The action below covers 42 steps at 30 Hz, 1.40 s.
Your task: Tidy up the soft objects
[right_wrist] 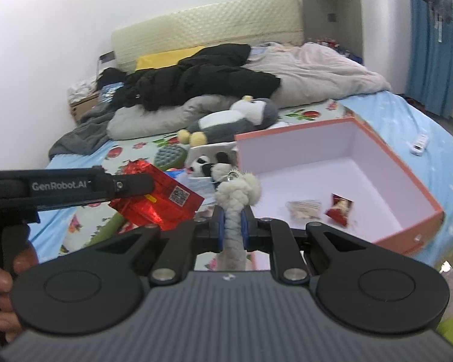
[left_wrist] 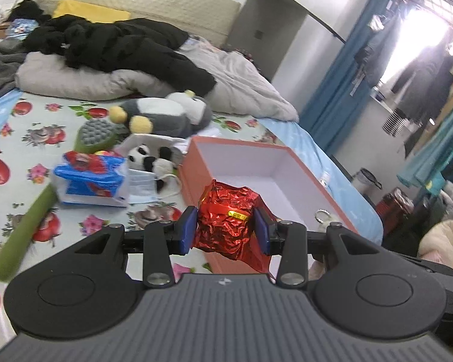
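My left gripper (left_wrist: 225, 226) is shut on a crinkled red foil packet (left_wrist: 226, 220), held above the near left corner of the orange box (left_wrist: 193, 175). In the right wrist view that red foil packet (right_wrist: 163, 205) hangs left of the box, under the other gripper's black arm. My right gripper (right_wrist: 233, 226) is shut on a white fluffy plush keychain (right_wrist: 238, 193), just before the near left corner of the orange box (right_wrist: 407, 178). Two small snack packets (right_wrist: 338, 206) lie on its white floor. A panda plush (left_wrist: 152, 160) and a grey penguin plush (left_wrist: 166, 116) lie behind.
On the floral sheet lie a green massage brush (left_wrist: 30, 214), a blue tissue pack (left_wrist: 90, 178) and a face mask (left_wrist: 148, 185). Black clothes (left_wrist: 120, 42) and a grey duvet (left_wrist: 241, 84) are heaped further back. The bed's edge runs right of the box; a white remote (right_wrist: 419, 144) lies there.
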Motion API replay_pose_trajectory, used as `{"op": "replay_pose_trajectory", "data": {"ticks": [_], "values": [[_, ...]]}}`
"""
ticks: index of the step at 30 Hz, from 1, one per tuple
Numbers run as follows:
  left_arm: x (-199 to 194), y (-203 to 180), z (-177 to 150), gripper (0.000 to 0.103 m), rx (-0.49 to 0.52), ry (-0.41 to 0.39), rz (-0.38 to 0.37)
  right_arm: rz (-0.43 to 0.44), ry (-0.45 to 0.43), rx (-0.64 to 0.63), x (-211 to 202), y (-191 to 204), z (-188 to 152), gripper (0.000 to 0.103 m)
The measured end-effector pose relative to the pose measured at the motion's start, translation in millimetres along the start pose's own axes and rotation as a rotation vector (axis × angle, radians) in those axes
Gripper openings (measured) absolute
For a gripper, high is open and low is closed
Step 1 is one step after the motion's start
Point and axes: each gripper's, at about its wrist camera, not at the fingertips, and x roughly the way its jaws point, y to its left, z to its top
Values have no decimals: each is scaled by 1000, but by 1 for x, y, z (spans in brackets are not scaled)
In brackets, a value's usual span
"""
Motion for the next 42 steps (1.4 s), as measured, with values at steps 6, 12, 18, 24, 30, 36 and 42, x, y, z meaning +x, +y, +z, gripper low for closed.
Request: {"op": "replay_pose_trajectory", "data": {"ticks": [6,12,18,24,30,36,42], "values": [[16,-31,-7,47,57,40,-42,-44,-13,43,-20,-24,-9,15],[54,-50,-4,47,91,96,-62,-55,-4,73,-18,-49,-13,15],[106,-57,9,47,107,152,-63,-81,11,112,6,-82,-9,16],[162,-60,21,47,117,205,-51,-96,39,133,46,-114,-2,16],[218,-61,26,47,126,266,-44,-108,79,162,88,-143,-4,17],[242,-64,26,57,148,287,-14,-142,124,188,121,-162,-10,33],[230,-60,22,57,145,279,-26,-149,133,205,121,-164,-14,34]]}}
